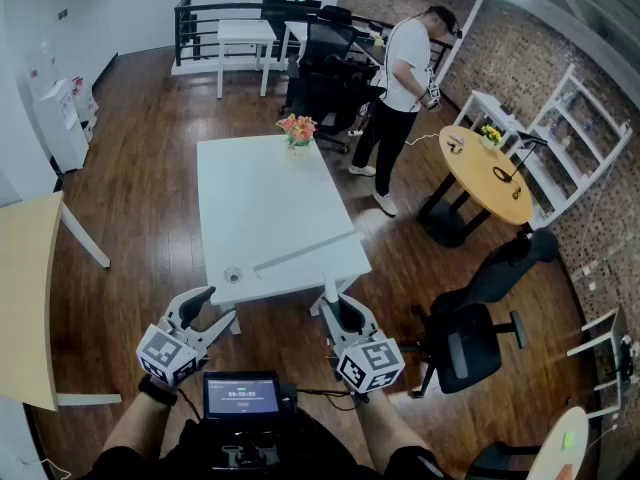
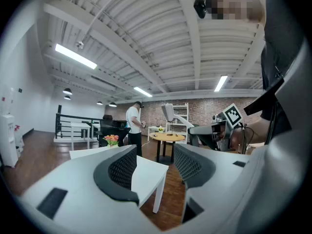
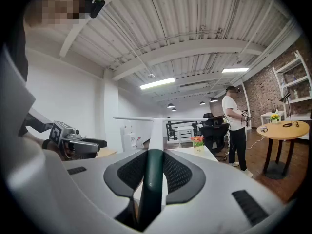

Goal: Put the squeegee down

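The squeegee (image 1: 305,251) has a long pale blade that stretches across the near end of the white table (image 1: 265,198). Whether the blade touches the tabletop cannot be told. Its dark green handle (image 3: 151,179) runs back between the jaws of my right gripper (image 1: 335,304), which is shut on it. In the right gripper view the handle rises from the right gripper (image 3: 155,167) to a white shaft and crossbar. My left gripper (image 1: 207,310) hangs open and holds nothing, just off the table's near left corner. Only air shows between the pads of the left gripper (image 2: 155,162).
A flower pot (image 1: 297,129) stands at the table's far end, and a small round object (image 1: 232,275) lies near its front left corner. A person (image 1: 402,88) stands beyond, by a round wooden table (image 1: 485,173). An office chair (image 1: 470,333) is at the right, and a yellow tabletop (image 1: 25,298) at the left.
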`<state>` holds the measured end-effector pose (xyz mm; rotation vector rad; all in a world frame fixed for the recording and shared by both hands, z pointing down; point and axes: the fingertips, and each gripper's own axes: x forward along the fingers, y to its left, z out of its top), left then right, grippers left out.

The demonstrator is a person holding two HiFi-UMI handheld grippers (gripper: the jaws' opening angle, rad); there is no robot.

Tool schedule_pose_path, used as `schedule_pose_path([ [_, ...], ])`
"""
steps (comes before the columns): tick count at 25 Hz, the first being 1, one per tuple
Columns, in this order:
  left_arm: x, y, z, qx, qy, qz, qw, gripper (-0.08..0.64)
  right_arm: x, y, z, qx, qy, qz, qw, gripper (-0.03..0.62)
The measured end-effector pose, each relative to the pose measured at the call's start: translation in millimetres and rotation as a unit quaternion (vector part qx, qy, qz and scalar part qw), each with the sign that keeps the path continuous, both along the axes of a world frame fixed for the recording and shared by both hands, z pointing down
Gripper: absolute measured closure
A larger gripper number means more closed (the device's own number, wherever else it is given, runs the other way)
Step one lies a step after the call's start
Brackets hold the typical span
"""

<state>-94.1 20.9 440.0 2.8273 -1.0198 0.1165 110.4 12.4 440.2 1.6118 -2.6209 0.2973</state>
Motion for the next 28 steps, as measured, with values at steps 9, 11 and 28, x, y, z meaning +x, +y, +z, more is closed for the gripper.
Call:
schedule_pose_path([
  [9, -22, -13, -2, 0.003, 0.003, 0.028, 0.9996, 0.314, -26, -11, -7, 0.001, -0.001, 0.027, 1.0, 0.469],
  [11, -28, -19, 5, 0.013, 0.001, 0.033, 0.9994, 0.314, -34, -13, -6, 0.001, 0.002, 0.028, 1.0, 0.469],
  [28, -28, -62, 16, 0.011, -0.008, 0.048, 0.9988, 0.311, -39, -80, 23, -0.029, 0.014, 0.029, 0.999, 0.469],
])
